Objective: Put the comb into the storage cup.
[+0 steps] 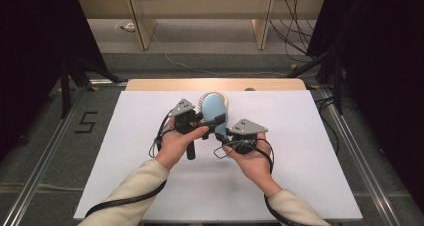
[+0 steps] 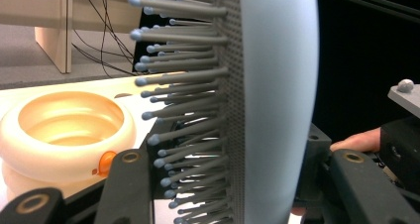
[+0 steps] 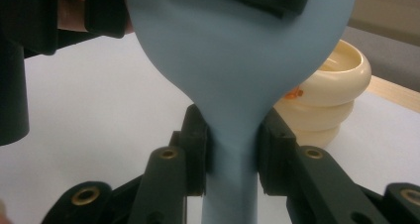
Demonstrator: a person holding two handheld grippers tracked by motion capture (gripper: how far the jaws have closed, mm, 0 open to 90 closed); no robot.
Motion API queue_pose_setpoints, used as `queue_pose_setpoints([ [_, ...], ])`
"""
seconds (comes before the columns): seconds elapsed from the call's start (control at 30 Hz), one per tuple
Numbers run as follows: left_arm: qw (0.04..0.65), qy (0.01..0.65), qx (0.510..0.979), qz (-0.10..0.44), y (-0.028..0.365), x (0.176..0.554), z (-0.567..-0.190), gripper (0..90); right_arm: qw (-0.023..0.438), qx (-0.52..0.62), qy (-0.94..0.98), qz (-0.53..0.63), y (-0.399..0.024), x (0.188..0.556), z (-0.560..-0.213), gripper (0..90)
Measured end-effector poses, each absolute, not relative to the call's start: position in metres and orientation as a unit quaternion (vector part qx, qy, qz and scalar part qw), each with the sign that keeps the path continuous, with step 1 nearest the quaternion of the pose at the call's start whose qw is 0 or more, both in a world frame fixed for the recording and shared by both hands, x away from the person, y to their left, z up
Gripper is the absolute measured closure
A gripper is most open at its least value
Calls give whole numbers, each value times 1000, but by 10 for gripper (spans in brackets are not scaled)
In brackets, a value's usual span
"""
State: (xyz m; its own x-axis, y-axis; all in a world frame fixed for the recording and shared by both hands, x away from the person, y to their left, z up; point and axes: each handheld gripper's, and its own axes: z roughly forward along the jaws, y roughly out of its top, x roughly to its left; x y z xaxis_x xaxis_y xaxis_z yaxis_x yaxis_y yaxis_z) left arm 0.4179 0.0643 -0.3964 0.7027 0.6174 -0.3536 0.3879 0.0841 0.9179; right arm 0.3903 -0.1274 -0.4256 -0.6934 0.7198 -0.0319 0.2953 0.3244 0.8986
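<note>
White table carries a cream ringed bowl at its far edge; the blue hairbrush is held above the table, just in front of that bowl. Left gripper is clamped across the brush head, bristles against one jaw. Right gripper pinches the brush handle where it narrows below the head.
</note>
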Motion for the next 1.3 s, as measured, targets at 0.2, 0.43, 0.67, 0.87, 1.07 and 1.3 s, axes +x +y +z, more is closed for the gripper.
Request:
queue_pose_setpoints([
  [0.2,632,364,676,105,63,415,-393,496,220,322,782,485,-127,390,-424,696],
  [0.43,630,351,683,115,61,413,-391,497,216,326,778,492,-128,391,-422,599],
  [0.67,629,345,684,131,62,412,-388,497,207,313,780,500,-127,394,-424,453],
  [0.87,628,344,683,145,65,413,-386,497,194,312,785,498,-128,396,-425,375],
  [1.07,626,343,682,157,67,414,-386,496,185,310,785,504,-129,396,-425,247],
  [1.3,625,344,681,167,70,415,-385,496,171,313,784,508,-133,394,-427,174],
])
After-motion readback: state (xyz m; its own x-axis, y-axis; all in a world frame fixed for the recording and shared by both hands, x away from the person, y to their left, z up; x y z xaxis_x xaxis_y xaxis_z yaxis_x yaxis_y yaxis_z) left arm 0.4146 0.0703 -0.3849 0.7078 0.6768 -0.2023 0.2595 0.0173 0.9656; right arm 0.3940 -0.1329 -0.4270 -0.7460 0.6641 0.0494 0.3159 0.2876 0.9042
